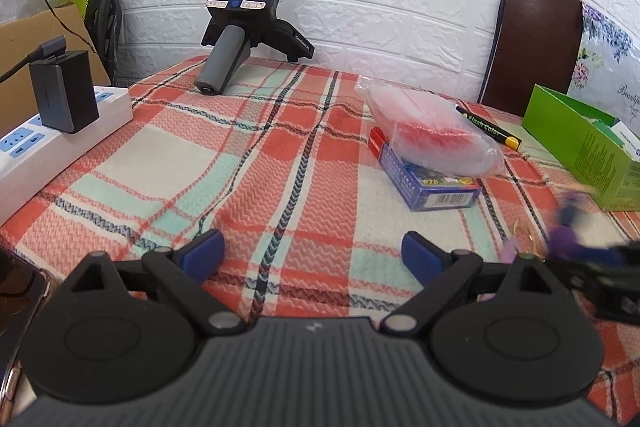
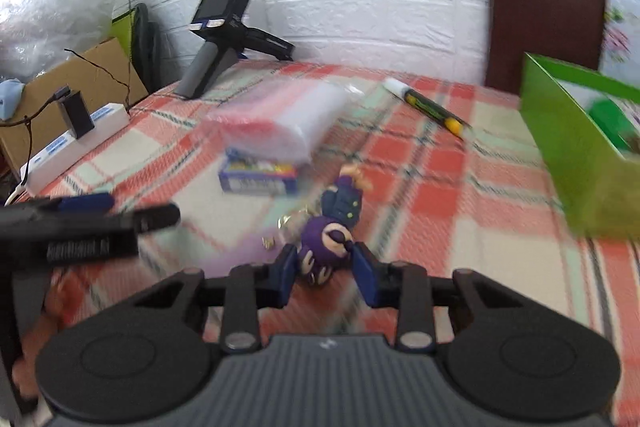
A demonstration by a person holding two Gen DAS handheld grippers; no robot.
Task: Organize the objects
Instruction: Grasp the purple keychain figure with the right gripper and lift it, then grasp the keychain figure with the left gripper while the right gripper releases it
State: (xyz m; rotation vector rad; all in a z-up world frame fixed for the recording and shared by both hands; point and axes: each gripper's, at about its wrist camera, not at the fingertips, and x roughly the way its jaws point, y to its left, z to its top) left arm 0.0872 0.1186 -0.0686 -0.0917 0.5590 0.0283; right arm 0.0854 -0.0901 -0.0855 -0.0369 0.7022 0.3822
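A purple and navy toy figure keychain (image 2: pixel 334 227) lies on the plaid tablecloth (image 2: pixel 440 187). My right gripper (image 2: pixel 326 267) has its blue pads on either side of the figure's purple head, closed on it; the view is blurred. In the left wrist view the figure (image 1: pixel 568 235) and the right gripper show blurred at the right edge. My left gripper (image 1: pixel 314 253) is open and empty above the cloth. A blue card box (image 1: pixel 428 179) lies under a clear bag with red contents (image 1: pixel 432 131). A black and yellow marker (image 1: pixel 490 129) lies near a green box (image 1: pixel 580 147).
A white power strip (image 1: pixel 60 147) with a black adapter (image 1: pixel 64 91) lies at the left. A black handheld camera device (image 1: pixel 240 27) stands at the back by the white wall. A phone (image 1: pixel 16 307) is at the near left. A dark chair back (image 1: pixel 532 43) stands behind.
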